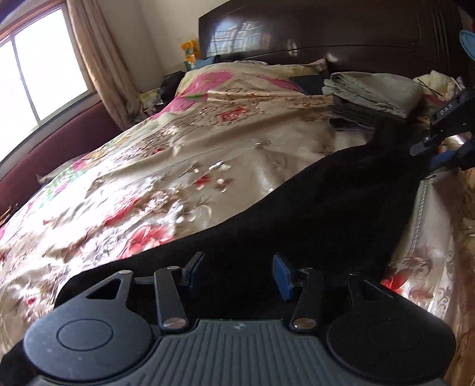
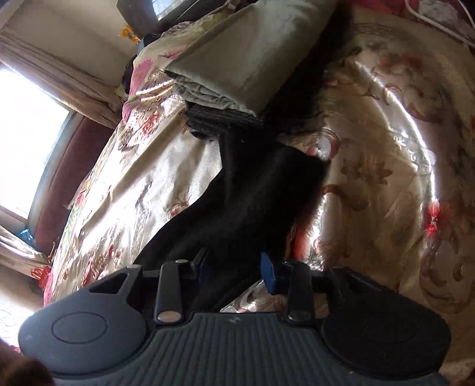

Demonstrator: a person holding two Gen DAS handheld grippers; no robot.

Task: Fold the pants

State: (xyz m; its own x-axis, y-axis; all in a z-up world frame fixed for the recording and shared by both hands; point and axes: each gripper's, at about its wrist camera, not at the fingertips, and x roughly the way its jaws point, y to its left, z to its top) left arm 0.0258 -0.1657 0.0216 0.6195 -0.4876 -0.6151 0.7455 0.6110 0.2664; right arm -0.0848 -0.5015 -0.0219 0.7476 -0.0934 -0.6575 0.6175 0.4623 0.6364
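Observation:
Black pants (image 1: pixel 311 207) lie stretched in a long strip across the flowered bedspread (image 1: pixel 178 148), their far end near a pile of folded clothes. My left gripper (image 1: pixel 239 271) hovers over their near end. It is open, its blue pads well apart, with dark cloth below the gap. In the right wrist view the pants (image 2: pixel 252 193) run from my right gripper (image 2: pixel 234 267) up toward the pile. That gripper is open, and the cloth's edge lies under the gap without either pad pressing on it. The left wrist view shows the right gripper (image 1: pixel 436 154) at the far right edge.
A pile of folded grey and dark clothes (image 1: pixel 371 95) (image 2: pixel 237 68) sits by the dark wooden headboard (image 1: pixel 326 26). A maroon padded ledge (image 1: pixel 59 154) and a curtained window (image 1: pixel 35 74) border the bed's left side. A white cable (image 2: pixel 439 23) lies at the top right.

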